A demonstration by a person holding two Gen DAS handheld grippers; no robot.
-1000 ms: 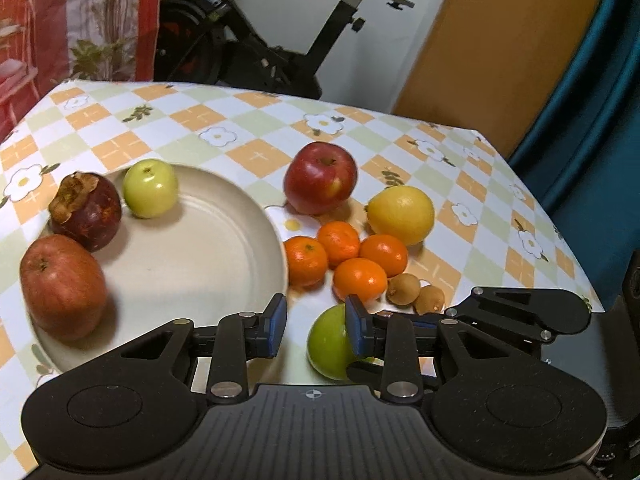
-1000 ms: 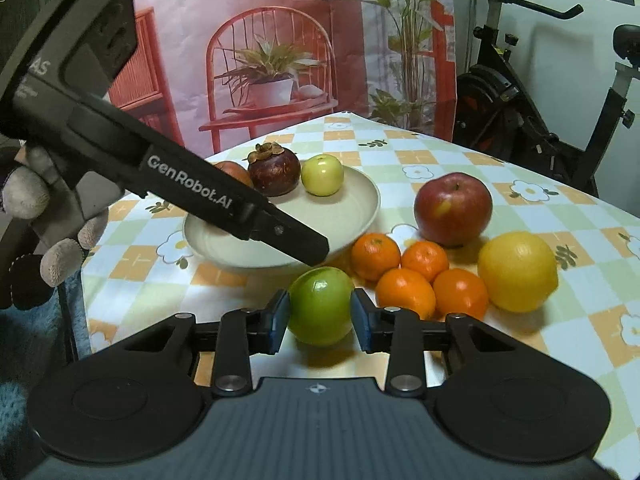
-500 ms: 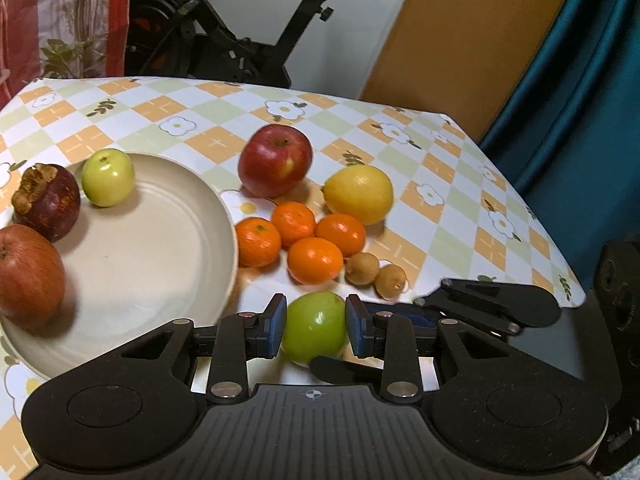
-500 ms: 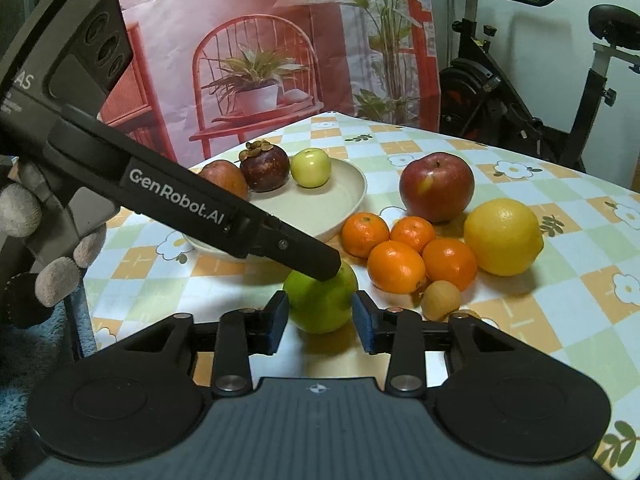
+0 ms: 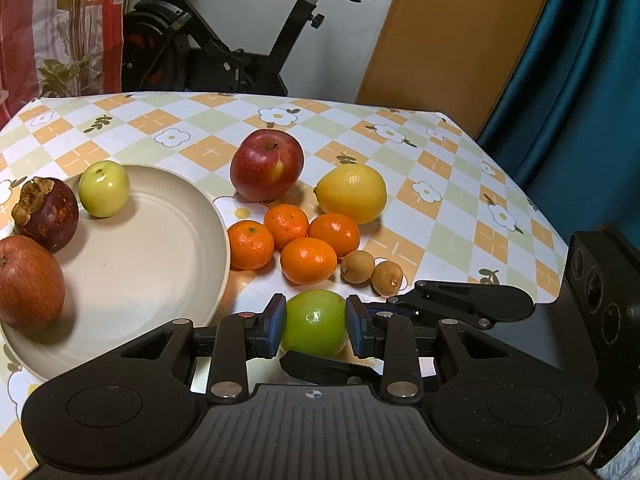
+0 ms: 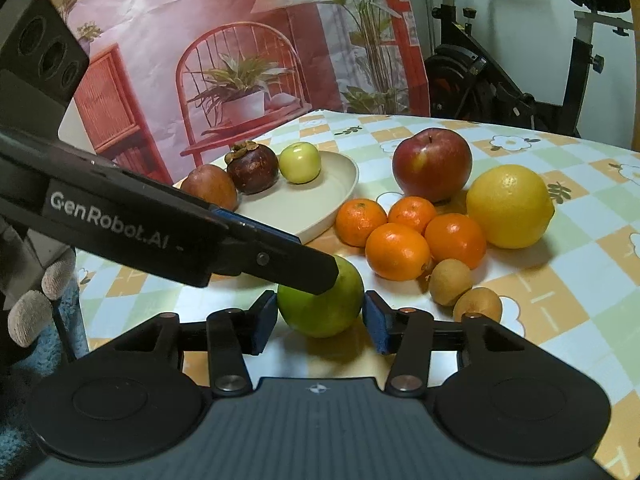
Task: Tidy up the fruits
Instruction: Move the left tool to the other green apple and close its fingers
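The green apple (image 5: 314, 322) sits on the table (image 5: 448, 184) near its front edge, just in front of the cluster of oranges. The left tongs (image 5: 315, 326) are closed on it, both blue pads pressed to its sides. In the right wrist view the same apple (image 6: 320, 306) lies between the right tongs (image 6: 320, 326), whose jaws are opening; a thin gap shows at each pad, so they no longer grip it. The left tongs' finger crosses that view and covers the apple's upper left part. In the left wrist view the right tongs' fingers pass under and beside the apple, hiding its lower edge.

Behind it lie four oranges (image 5: 308, 260) packed close together, with two small brown fruits (image 5: 358, 266) just to their right, touching each other. What kind they are is hard to tell. A lemon (image 5: 352, 192) and a red apple (image 5: 266, 164) stand farther back.

To the left, a cream plate (image 5: 160, 264) holds a small green fruit (image 5: 104, 188), a mangosteen (image 5: 48, 214) and a reddish fruit (image 5: 28, 280) that the frame's left edge cuts off. The plate's near rim is hidden by the tongs' body.

A gloved hand (image 6: 36, 300) shows only partly at the left edge of the right wrist view. An exercise bike (image 5: 224, 52) stands behind the table.
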